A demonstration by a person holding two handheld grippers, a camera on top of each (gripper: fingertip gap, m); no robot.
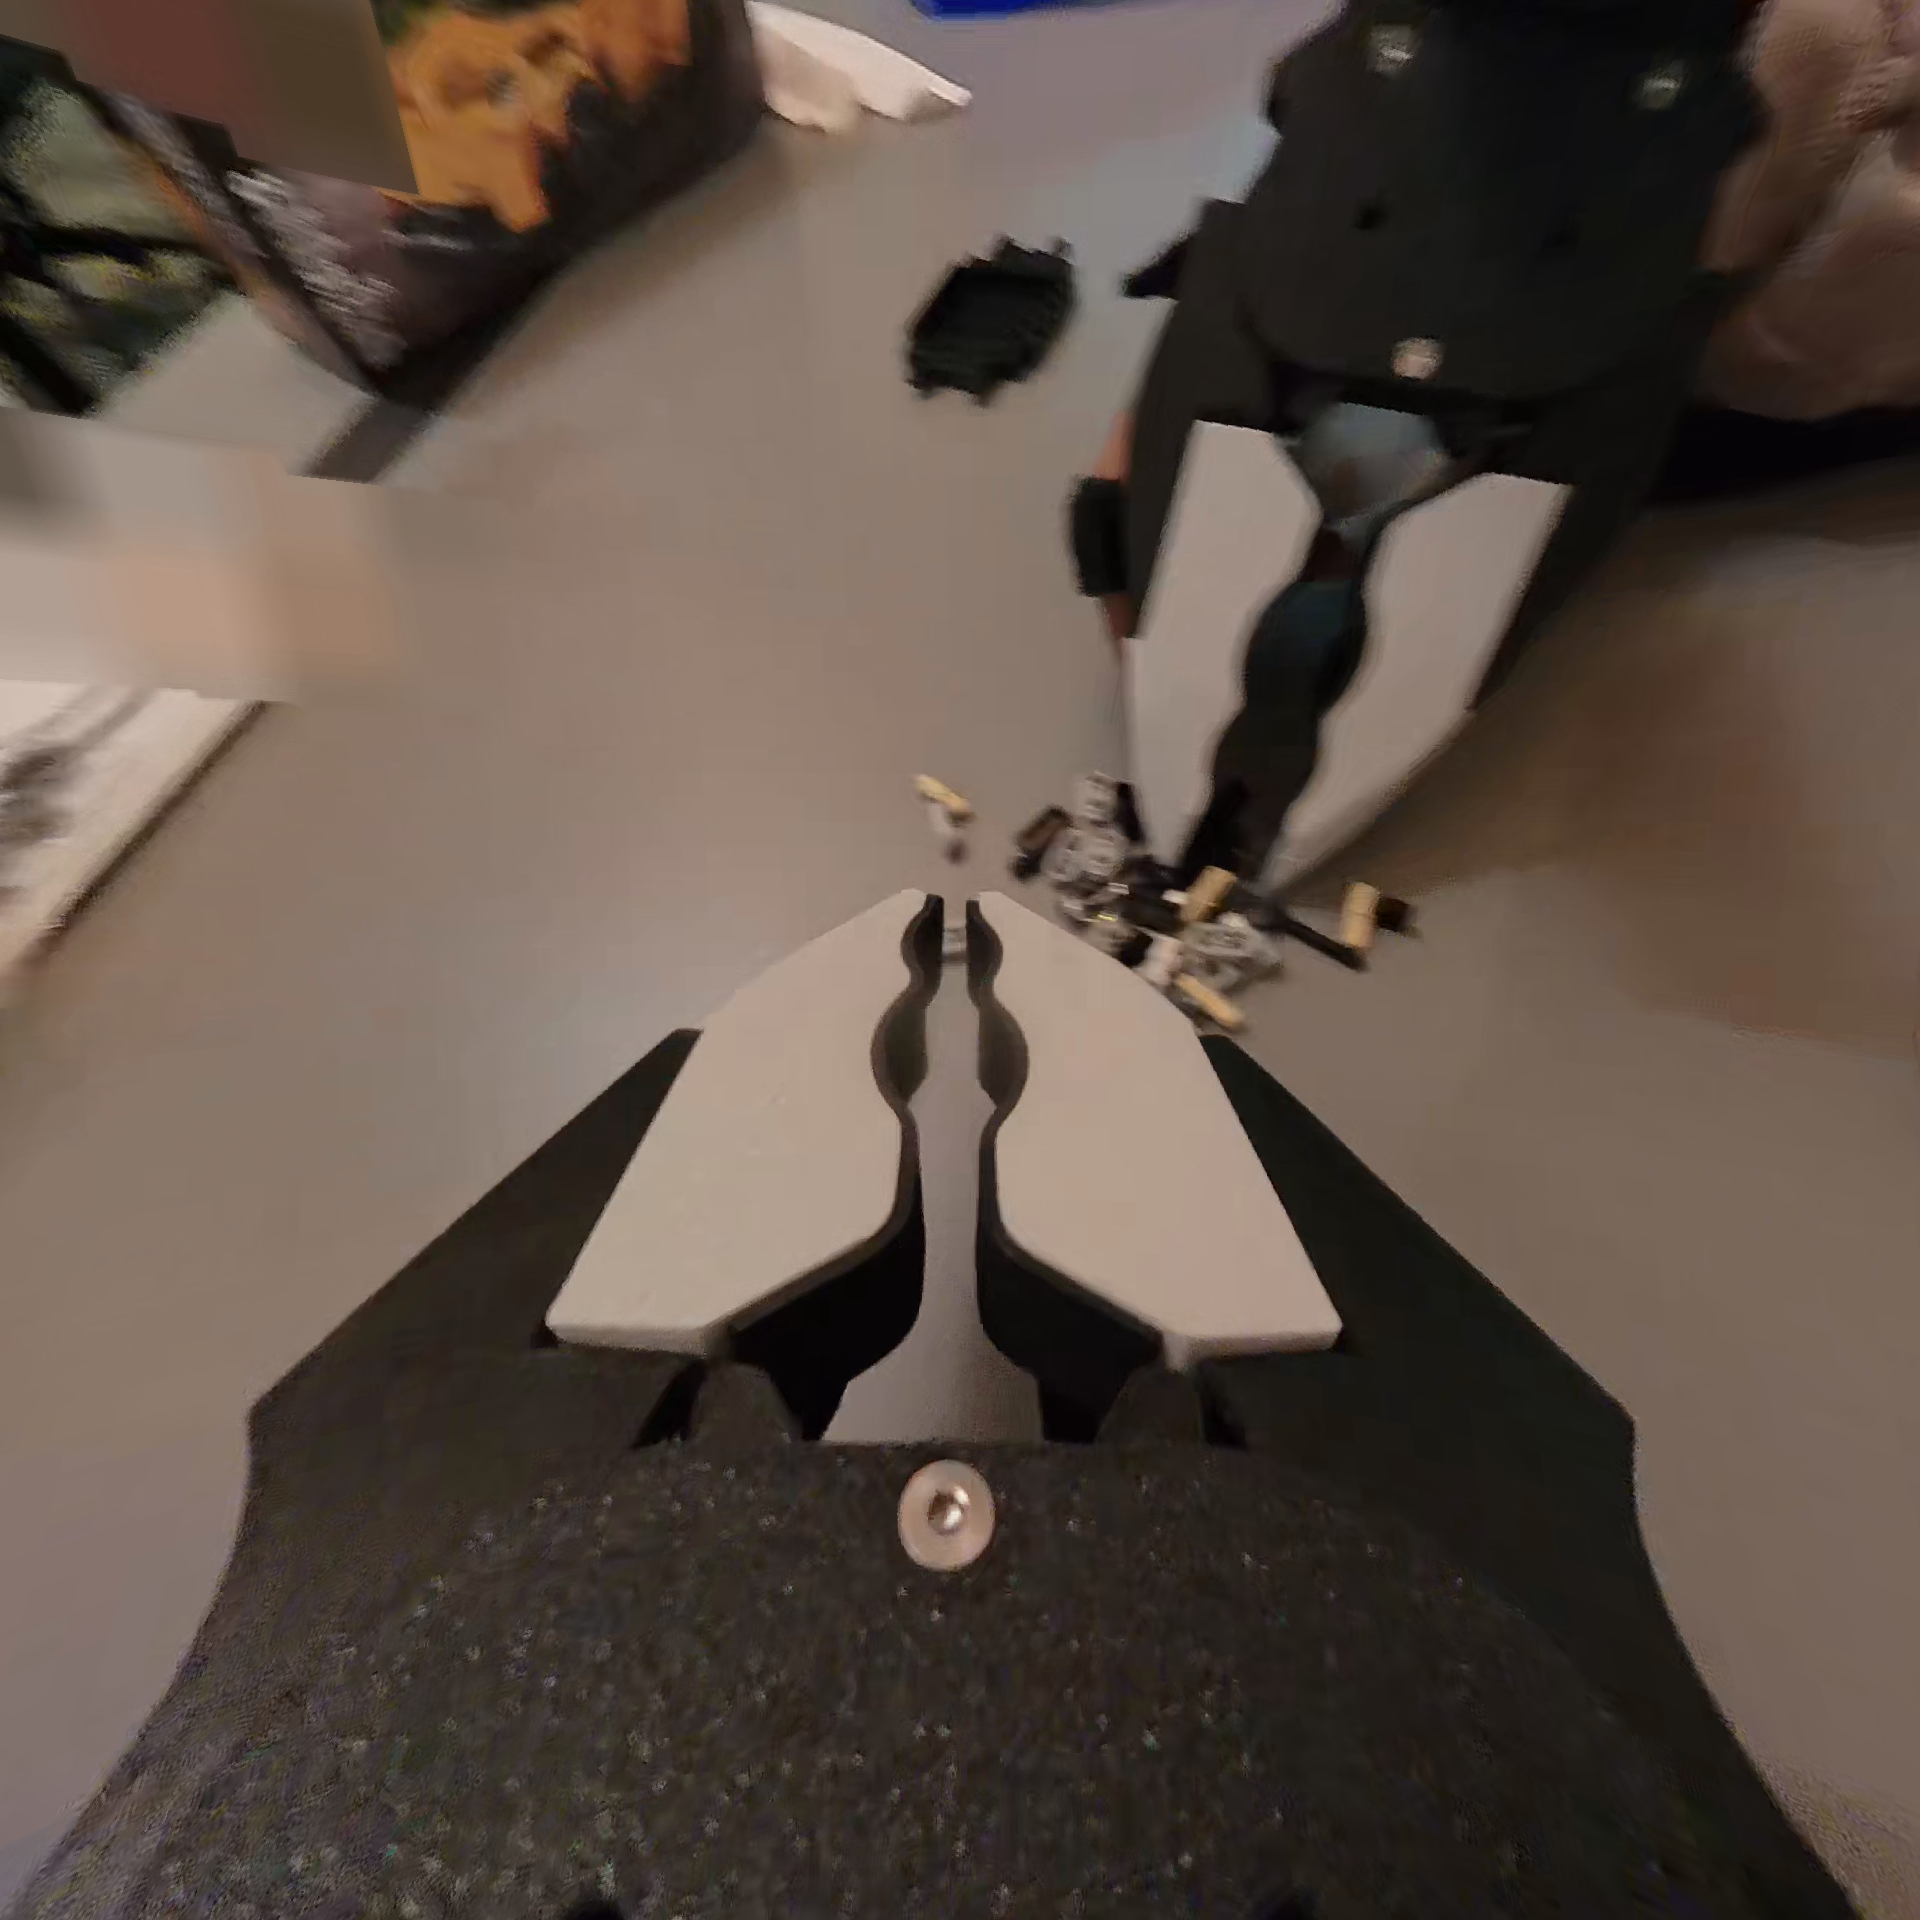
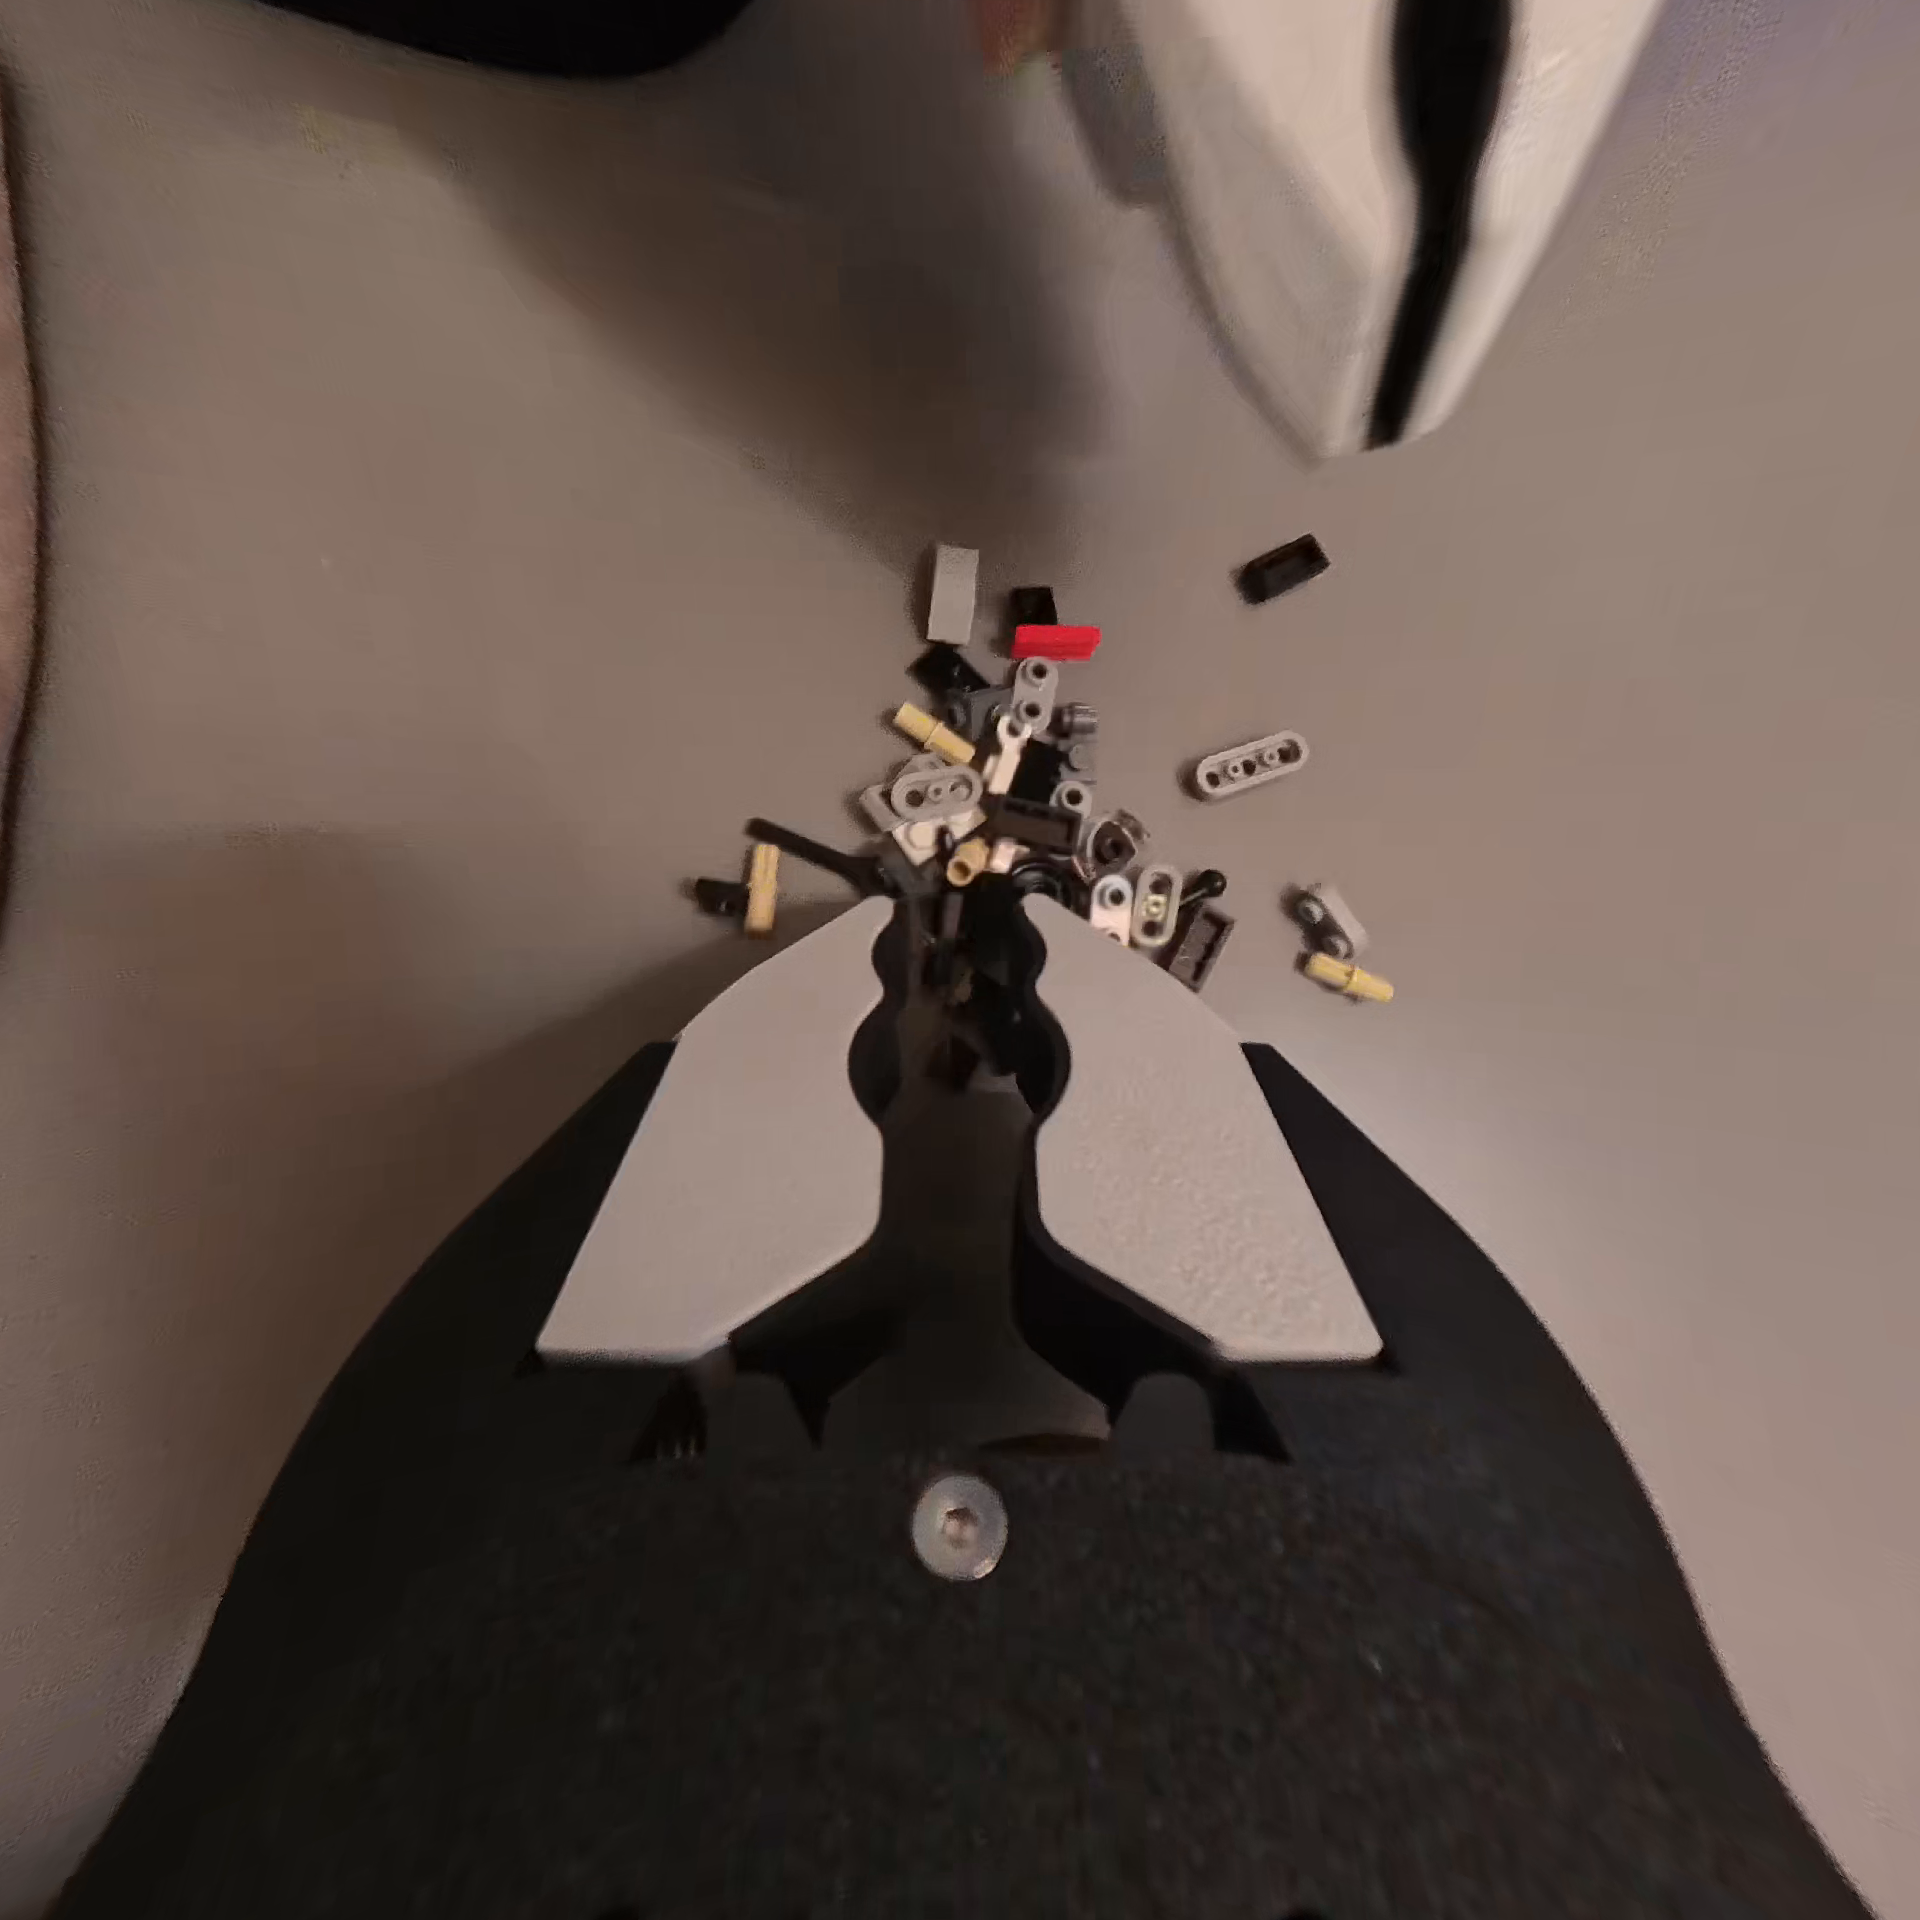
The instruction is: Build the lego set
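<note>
Left tool (image 1: 954, 906): two pale grey, matte, wavy-edged fingers on a black speckled body with a steel screw; the tips stand a narrow gap apart, with a small pale piece (image 1: 952, 935) showing between them, too blurred to tell whether it is gripped.
Right tool (image 2: 961, 914): the same grey fingers and grainy black body; the tips are parted, lowered into the near edge of the pile, straddling thin black parts; whether they pinch anything cannot be told.
Lego pile (image 2: 1013, 805): a loose heap of small plastic pieces lying on the surface, right at the right tool's tips; grey rounded beams with holes, tan ribbed pins, black axles and plates.
Outliers: a red flat tile (image 2: 1056, 642) and a grey smooth tile (image 2: 954, 592) at the far edge; a grey holed beam (image 2: 1247, 766) and a black brick (image 2: 1282, 567) apart to the right.
Black built part (image 1: 992, 317): a ribbed, boat-shaped assembly, well beyond the pile.
Printed cardboard box (image 1: 468, 197): far left, orange and dark artwork.
Surface (image 1: 623, 623): smooth, matte grey.
</note>
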